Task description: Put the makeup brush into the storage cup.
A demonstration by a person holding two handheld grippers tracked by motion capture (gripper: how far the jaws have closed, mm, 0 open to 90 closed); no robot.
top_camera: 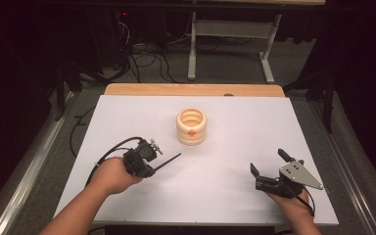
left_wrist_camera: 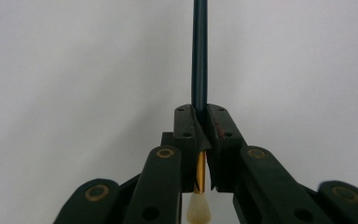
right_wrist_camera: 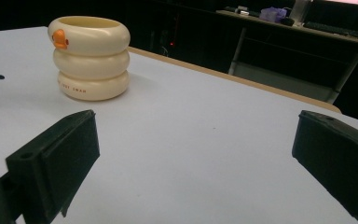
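My left gripper (top_camera: 152,157) is clamping a paintbrush (left_wrist_camera: 199,56) between its jaws, which are closing fully on the shaft. In the left gripper view the dark handle is running straight up and away from the jaws over the white table (top_camera: 235,122), while the gold ferrule and pale bristle tuft are sitting behind the jaws, toward my hand. In the high view the handle is pointing up and to the right from the gripper, its tip lying short of the cup. My left hand (top_camera: 111,175) is wrapping the gripper body, with its cable looping off to the left.

My right gripper (top_camera: 268,162) is standing wide open and holding nothing; both jaws are hovering apart over bare tabletop near the front right edge. My right hand (top_camera: 293,203) is gripping it from below.

The cream ribbed cup (top_camera: 191,126), built as three stacked rings with a small orange mark on its side, is standing upright near the table's centre, well apart from both grippers.
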